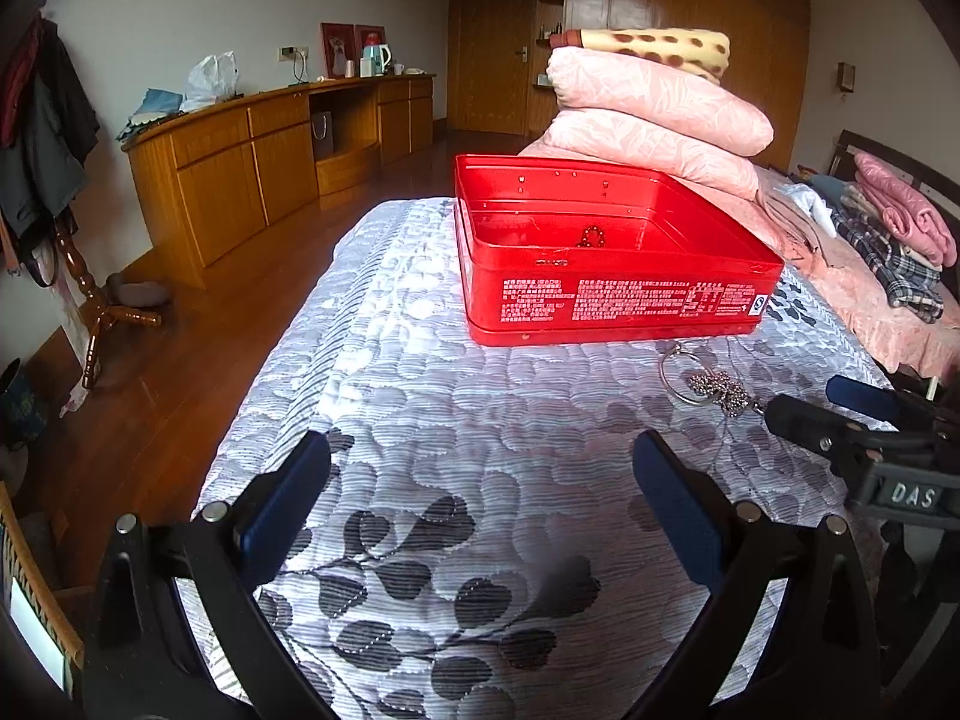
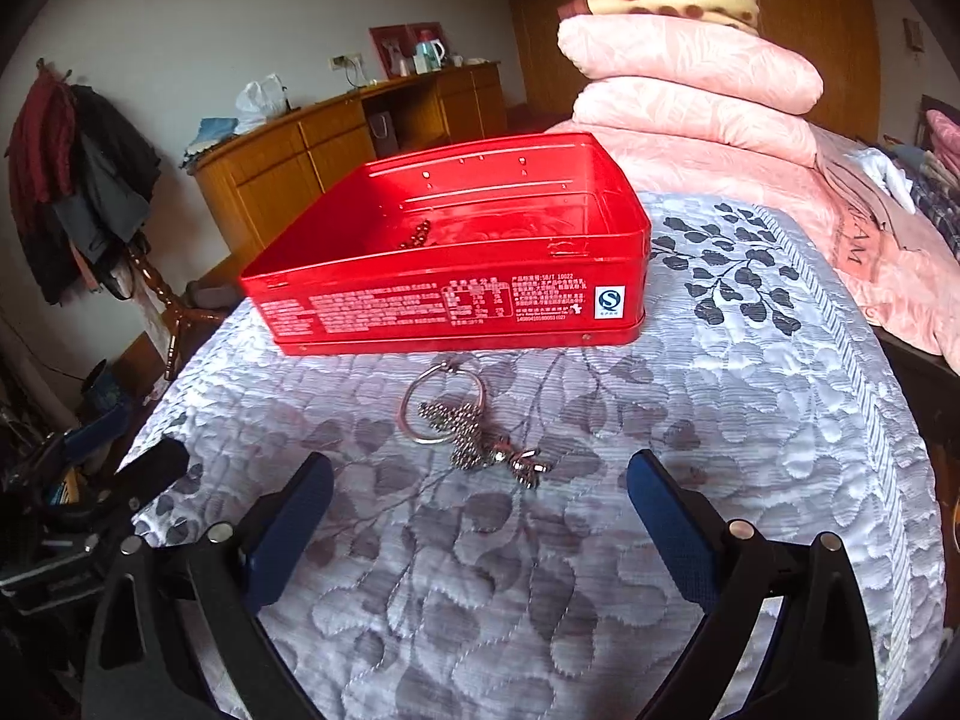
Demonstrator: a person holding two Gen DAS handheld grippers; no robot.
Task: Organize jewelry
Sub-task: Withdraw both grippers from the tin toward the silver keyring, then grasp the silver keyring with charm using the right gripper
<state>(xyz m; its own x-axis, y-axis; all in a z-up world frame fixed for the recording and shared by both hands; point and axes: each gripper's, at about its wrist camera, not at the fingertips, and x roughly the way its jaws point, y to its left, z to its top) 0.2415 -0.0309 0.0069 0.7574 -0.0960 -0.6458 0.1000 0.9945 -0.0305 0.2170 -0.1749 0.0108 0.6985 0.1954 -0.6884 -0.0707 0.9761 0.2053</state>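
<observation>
An open red tin box stands on the quilted bed cover, with a dark beaded bracelet inside it. In front of the box lie a silver ring bangle and a silver bead chain with a small charm. My right gripper is open and empty, just short of the chain. My left gripper is open and empty, left of the jewelry. The right gripper shows at the right edge of the left wrist view.
Stacked pink quilts lie behind the box. Folded clothes lie further up the bed. A wooden sideboard and a coat stand stand to the left across the wood floor. The bed's edge falls off at left.
</observation>
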